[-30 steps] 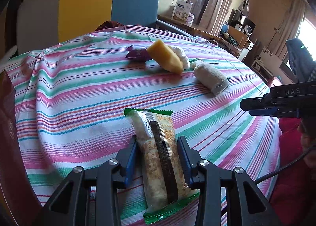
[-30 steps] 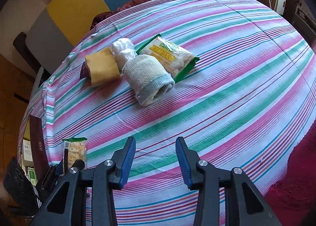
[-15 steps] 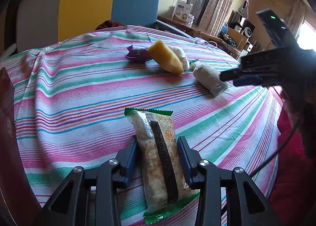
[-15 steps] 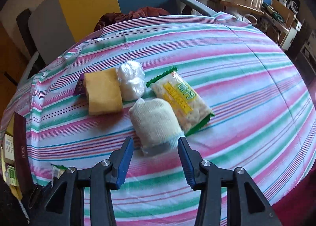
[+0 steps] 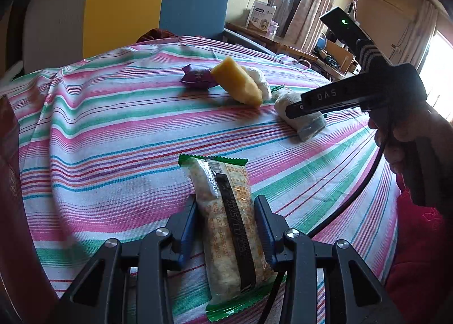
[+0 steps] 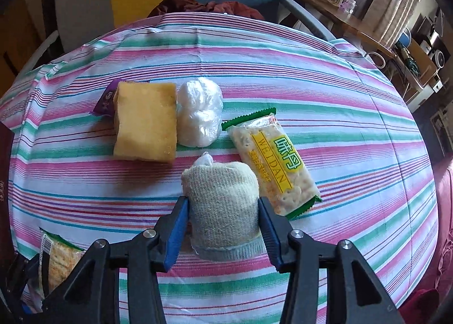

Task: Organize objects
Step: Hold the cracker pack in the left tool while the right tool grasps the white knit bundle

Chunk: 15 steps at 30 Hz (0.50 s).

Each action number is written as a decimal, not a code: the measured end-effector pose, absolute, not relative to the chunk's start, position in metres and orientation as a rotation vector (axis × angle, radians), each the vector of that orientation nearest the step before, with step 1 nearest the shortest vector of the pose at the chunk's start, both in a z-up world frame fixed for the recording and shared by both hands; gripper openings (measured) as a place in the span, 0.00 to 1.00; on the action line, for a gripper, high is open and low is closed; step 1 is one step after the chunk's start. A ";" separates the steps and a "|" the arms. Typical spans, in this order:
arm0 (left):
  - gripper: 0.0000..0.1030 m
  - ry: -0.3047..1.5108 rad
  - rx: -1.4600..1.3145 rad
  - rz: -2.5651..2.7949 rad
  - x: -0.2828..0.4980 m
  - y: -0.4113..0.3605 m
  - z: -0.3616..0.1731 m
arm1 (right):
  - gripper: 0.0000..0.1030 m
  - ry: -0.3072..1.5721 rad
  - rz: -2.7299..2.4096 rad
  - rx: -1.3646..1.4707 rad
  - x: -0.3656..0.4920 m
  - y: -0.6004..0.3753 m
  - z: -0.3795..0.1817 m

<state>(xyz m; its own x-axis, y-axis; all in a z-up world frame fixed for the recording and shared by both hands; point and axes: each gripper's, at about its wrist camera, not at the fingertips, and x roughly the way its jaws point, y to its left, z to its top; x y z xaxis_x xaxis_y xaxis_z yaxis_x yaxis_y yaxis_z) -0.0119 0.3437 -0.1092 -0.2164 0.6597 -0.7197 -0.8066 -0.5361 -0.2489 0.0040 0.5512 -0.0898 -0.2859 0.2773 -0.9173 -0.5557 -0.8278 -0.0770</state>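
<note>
My left gripper is shut on a green-edged cracker packet that lies on the striped tablecloth. My right gripper is open, its jaws on either side of a rolled beige towel. That towel also shows in the left wrist view under the right gripper's body. Beyond the towel lie a yellow sponge, a white plastic bag bundle, a purple wrapper and a second cracker packet.
A yellow, blue and grey chair stands behind the round table. A dark red box stands at the table's left edge. Red cloth lies off the right edge. A wooden side table with a box is at the back right.
My right gripper has moved forward and down to the towel, which now sits between its jaws. My left gripper has stayed put on the cracker packet.
</note>
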 end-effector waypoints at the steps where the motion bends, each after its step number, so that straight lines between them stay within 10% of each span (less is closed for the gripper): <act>1: 0.40 0.220 -1.003 1.896 -0.012 0.344 -0.109 | 0.47 0.360 2.141 -1.453 0.007 0.548 -0.089; 15: 0.40 0.229 -1.000 1.900 -0.012 0.346 -0.110 | 0.48 0.573 2.214 -1.413 0.050 0.518 -0.089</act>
